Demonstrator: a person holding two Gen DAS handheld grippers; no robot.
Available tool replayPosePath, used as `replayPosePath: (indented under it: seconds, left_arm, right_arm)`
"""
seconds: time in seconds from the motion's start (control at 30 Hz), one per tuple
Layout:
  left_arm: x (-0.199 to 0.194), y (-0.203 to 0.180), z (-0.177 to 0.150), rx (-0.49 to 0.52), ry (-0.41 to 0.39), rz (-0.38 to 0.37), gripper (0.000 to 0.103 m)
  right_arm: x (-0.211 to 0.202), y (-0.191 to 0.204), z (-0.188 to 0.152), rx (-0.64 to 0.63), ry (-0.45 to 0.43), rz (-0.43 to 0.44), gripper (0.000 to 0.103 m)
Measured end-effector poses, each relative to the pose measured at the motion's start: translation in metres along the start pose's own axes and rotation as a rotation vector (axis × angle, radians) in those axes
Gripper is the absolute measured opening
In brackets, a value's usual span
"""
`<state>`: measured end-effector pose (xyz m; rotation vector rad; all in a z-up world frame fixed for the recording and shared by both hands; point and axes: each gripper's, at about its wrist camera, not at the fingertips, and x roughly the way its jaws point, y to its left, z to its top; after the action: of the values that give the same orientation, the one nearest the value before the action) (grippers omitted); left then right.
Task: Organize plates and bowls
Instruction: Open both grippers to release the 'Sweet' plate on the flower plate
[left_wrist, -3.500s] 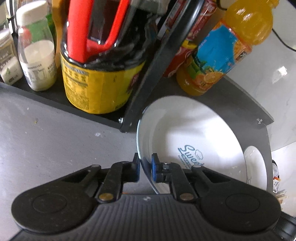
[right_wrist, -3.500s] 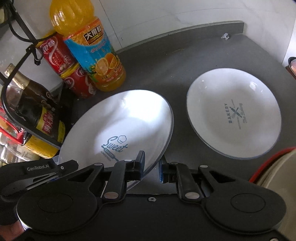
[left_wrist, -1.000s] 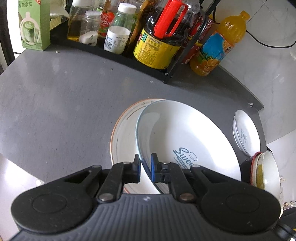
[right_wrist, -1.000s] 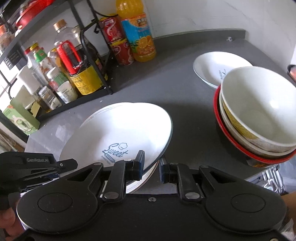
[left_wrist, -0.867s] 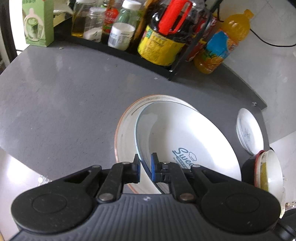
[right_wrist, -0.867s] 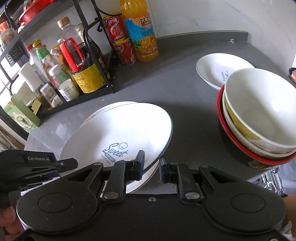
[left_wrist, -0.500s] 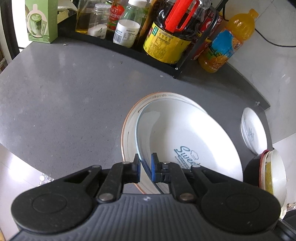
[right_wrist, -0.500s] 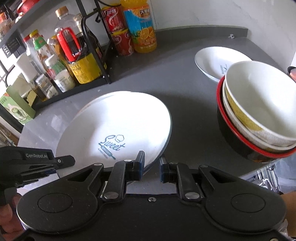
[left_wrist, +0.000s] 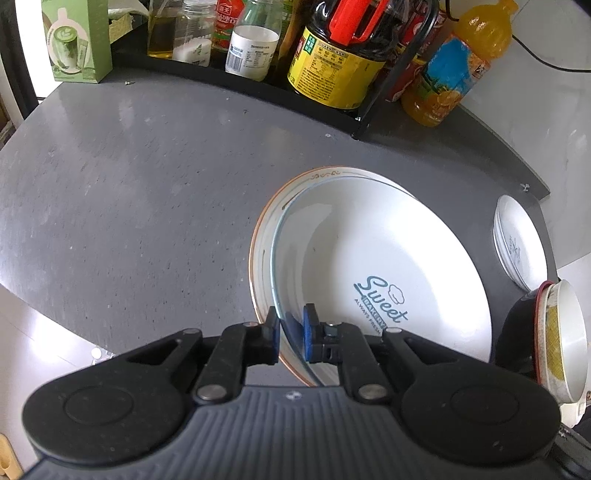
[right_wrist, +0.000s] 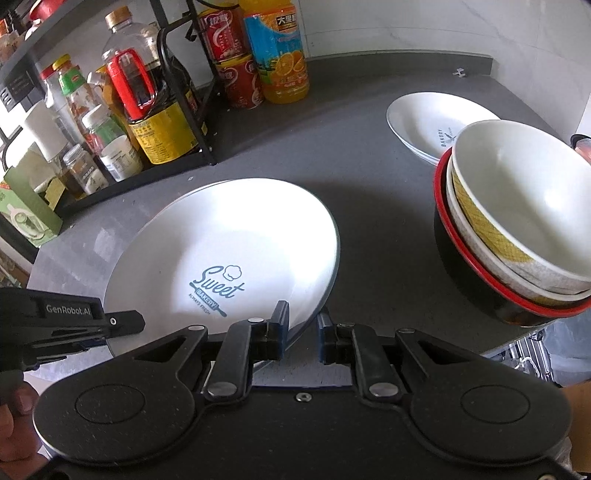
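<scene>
Between left claw (left_wrist: 290, 334) pads, plate (left_wrist: 376, 273) rim

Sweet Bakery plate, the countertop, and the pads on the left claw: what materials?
White round plate printed "Sweet Bakery": looks like glazed ceramic, glossy with window glare, though melamine is possible. Dark grey speckled countertop: seemingly polished stone or quartz, faint sheen. Blue pads on the left claw: probably matte rubber.
</scene>
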<state>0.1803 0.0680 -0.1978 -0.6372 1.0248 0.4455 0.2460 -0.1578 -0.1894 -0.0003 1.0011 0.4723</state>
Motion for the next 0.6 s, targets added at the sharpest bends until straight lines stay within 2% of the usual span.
replayPosePath:
  seconds: [0.33,0.6]
  left_arm:
    - [0.008,-0.009,0.008,0.046,0.043,0.017,0.013]
    - [0.017,-0.013,0.017,0.07,0.101,0.034,0.019]
  right_arm:
    - [-0.003,-0.005,0.006,0.026,-0.008,0.002,0.012]
    - [-0.002,-0.009,0.009,0.04,-0.011,0.001,0.011]
